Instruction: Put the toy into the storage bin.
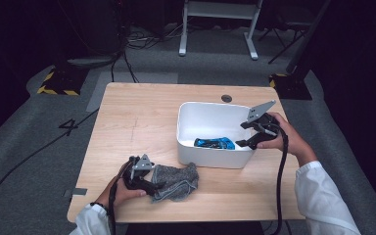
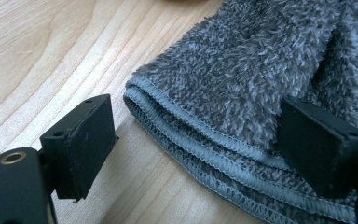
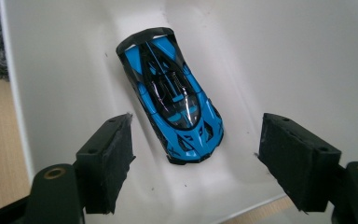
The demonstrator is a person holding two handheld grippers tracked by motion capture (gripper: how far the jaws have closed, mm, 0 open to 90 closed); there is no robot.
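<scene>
Closest to the camera in the high view, the person's left hand point(image 1: 122, 190) rests on the near edge of the worktop point(image 1: 142, 117), carrying the left claw point(image 1: 152, 186). Its jaws stand spread. In the left gripper view one pad sits over bare wood and the other lies against the pile of a folded grey cloth point(image 2: 242, 84), so the folded hem runs between them but is not pinched. The cloth point(image 1: 176, 181) lies flat on the worktop, just in front of the white tub point(image 1: 214, 157).

Farther off, the right hand point(image 1: 286, 138) holds the right claw point(image 1: 247, 134) over the tub's right rim, tipped down into it. The right gripper view shows its jaws spread wide as well, nothing between the pads, with a blue and black toy car point(image 3: 170, 100) lying on the tub point(image 3: 284, 60) floor just beyond them, nose toward the camera. In the high view the car point(image 1: 215, 143) sits near the tub's front wall.

As a judgement, the step in hand looks like a reach for both things at once, neither yet gripped. Next, the right claw would need to drop lower and straddle the car across its narrow width before closing. The left claw needs to push further over the hem so that both pads meet cloth, not wood.
</scene>
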